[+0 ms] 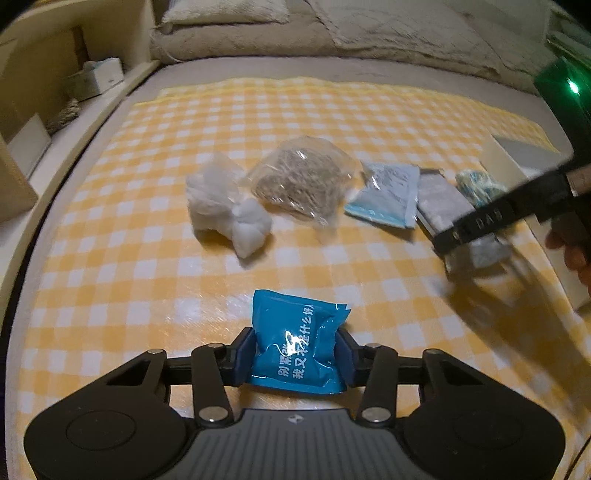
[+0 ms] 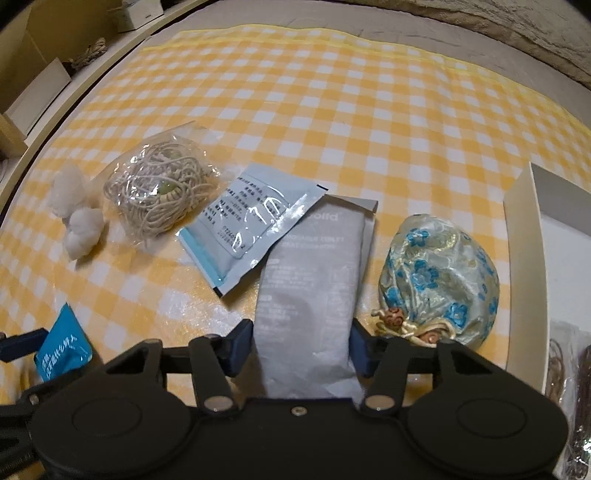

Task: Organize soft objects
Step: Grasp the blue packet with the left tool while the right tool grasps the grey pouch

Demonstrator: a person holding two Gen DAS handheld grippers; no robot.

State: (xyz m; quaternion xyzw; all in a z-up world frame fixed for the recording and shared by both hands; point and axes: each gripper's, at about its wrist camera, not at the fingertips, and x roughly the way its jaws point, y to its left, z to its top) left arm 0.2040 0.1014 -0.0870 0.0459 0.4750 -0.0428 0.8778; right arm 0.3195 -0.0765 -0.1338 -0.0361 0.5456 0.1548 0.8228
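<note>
A blue foil packet (image 1: 295, 332) with white print lies on the yellow checked cloth (image 1: 147, 258), and my left gripper (image 1: 295, 354) is shut on it, pads against both sides. In the right wrist view a long grey soft pack (image 2: 314, 266) runs between the pads of my right gripper (image 2: 301, 343), which is shut on its near end. That same blue packet (image 2: 62, 347) shows at the lower left there. The right gripper's black frame (image 1: 491, 218) crosses the left wrist view over the grey pack.
A white cotton bundle (image 2: 77, 214), a clear bag of cord (image 2: 159, 192) and a pale blue sachet (image 2: 251, 225) lie in a row. A floral satin pouch (image 2: 439, 280) sits beside an open white box (image 2: 524, 258). Pillows (image 1: 332, 33) lie behind, shelves (image 1: 55, 92) left.
</note>
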